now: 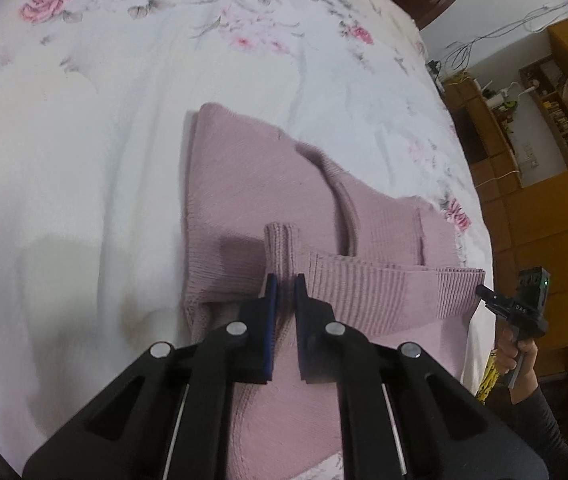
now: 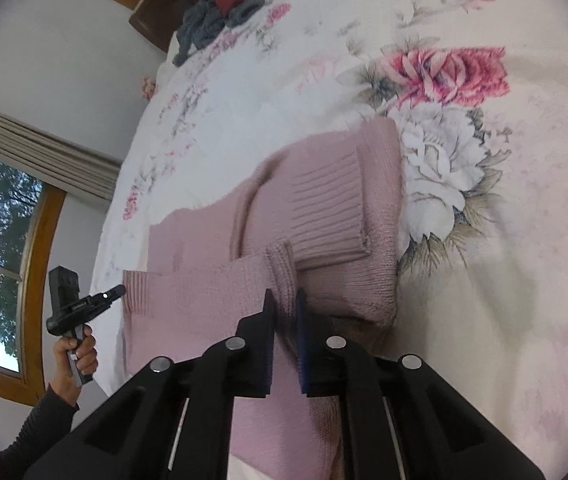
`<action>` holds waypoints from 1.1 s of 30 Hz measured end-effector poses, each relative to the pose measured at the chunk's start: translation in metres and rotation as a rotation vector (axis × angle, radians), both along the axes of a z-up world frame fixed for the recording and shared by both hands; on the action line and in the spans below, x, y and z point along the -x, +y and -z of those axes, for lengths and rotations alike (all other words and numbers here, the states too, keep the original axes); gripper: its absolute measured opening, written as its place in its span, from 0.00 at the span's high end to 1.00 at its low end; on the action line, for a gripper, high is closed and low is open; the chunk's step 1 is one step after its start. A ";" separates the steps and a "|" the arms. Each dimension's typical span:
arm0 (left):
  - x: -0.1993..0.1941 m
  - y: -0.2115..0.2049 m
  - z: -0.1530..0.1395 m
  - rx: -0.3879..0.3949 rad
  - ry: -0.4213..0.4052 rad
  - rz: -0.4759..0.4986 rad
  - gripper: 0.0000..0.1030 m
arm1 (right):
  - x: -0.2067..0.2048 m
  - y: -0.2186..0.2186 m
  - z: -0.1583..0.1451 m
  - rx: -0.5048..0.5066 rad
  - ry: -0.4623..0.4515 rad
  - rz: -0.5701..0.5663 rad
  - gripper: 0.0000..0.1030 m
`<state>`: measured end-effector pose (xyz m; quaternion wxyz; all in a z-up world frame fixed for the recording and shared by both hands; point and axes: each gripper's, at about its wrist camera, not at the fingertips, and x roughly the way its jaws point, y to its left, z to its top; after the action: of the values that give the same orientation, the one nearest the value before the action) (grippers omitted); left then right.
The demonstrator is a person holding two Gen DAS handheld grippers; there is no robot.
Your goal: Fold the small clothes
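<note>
A pink knit sweater lies on the floral bed sheet, its sleeves folded across the body. My left gripper is shut on a raised ridge of the sweater's knit edge. The ribbed hem stretches right to my right gripper, held by a hand at the bed's side. In the right wrist view, my right gripper is shut on a pinched fold of the pink sweater. There my left gripper meets the ribbed corner at the left.
A pile of grey and red clothes sits at the far end of the bed. Wooden cabinets and shelves stand past the bed's right edge. A window with a wooden frame and a curtain are on the other side.
</note>
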<state>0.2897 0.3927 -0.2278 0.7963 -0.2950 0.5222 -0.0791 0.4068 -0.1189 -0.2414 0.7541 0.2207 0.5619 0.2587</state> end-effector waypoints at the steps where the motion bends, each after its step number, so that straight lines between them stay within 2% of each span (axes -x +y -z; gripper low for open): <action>1: 0.002 0.001 -0.005 0.000 -0.011 -0.004 0.94 | 0.002 -0.001 -0.005 -0.001 -0.008 0.004 0.92; 9: -0.003 0.004 -0.058 -0.015 -0.122 -0.001 0.95 | 0.002 0.001 -0.061 0.005 -0.110 0.040 0.92; 12: -0.022 0.011 -0.070 -0.030 -0.138 -0.024 0.95 | -0.020 0.005 -0.079 0.015 -0.140 0.072 0.92; 17: -0.072 0.021 -0.075 -0.065 -0.120 -0.056 0.95 | -0.070 0.013 -0.082 0.057 -0.143 0.131 0.92; 20: -0.101 0.023 -0.065 -0.091 -0.096 -0.063 0.95 | -0.095 0.015 -0.071 0.090 -0.123 0.161 0.92; 23: -0.126 0.029 -0.047 -0.084 -0.066 -0.088 0.95 | -0.120 0.022 -0.056 0.137 -0.111 0.171 0.92; 28: -0.160 0.033 -0.002 -0.086 0.015 -0.120 0.95 | -0.149 0.033 -0.019 0.223 -0.066 0.169 0.92; 33: -0.175 0.041 0.045 -0.097 0.107 -0.162 0.95 | -0.167 0.035 0.021 0.283 -0.018 0.169 0.92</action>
<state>0.4649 0.4338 -0.2732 0.7844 -0.3014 0.5415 0.0268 0.5738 -0.0841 -0.2628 0.8017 0.1565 0.5654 0.1146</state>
